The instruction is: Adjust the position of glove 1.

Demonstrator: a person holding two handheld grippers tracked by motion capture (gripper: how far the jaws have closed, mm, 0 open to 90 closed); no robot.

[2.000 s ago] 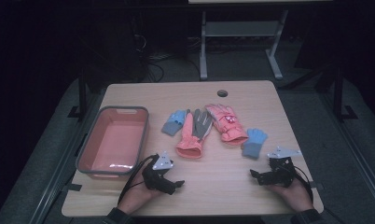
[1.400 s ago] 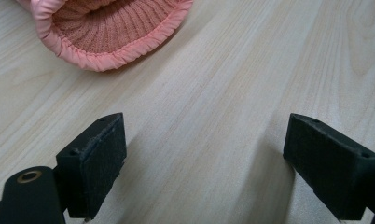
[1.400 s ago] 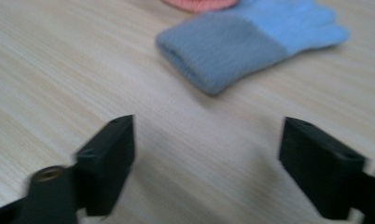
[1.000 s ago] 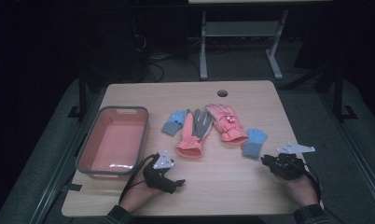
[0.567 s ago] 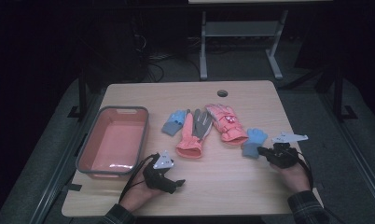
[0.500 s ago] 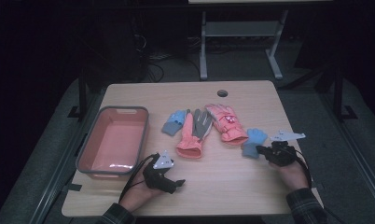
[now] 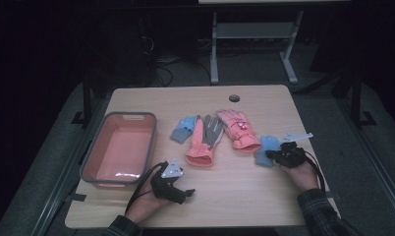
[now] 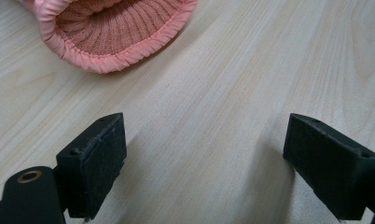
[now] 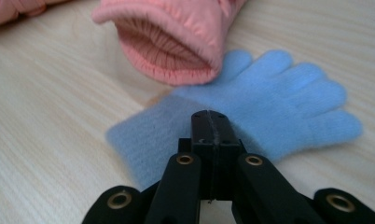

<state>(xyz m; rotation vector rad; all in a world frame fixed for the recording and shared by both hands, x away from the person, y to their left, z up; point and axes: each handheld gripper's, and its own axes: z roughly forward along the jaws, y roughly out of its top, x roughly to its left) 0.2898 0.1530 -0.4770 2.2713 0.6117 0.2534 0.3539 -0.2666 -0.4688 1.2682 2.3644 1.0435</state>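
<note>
Hovering gripper (image 9: 211, 122) over blue glove (image 9: 288, 100)

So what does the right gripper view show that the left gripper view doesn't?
Right gripper view alone: a light blue knitted glove lying flat, the ribbed cuff of a pink padded glove overlapping its edge, and the right gripper with jaws shut, above the blue glove's cuff. Left gripper view alone: the left gripper with jaws open over bare wood, and another pink cuff opening. Both: the pale wooden table.
</note>
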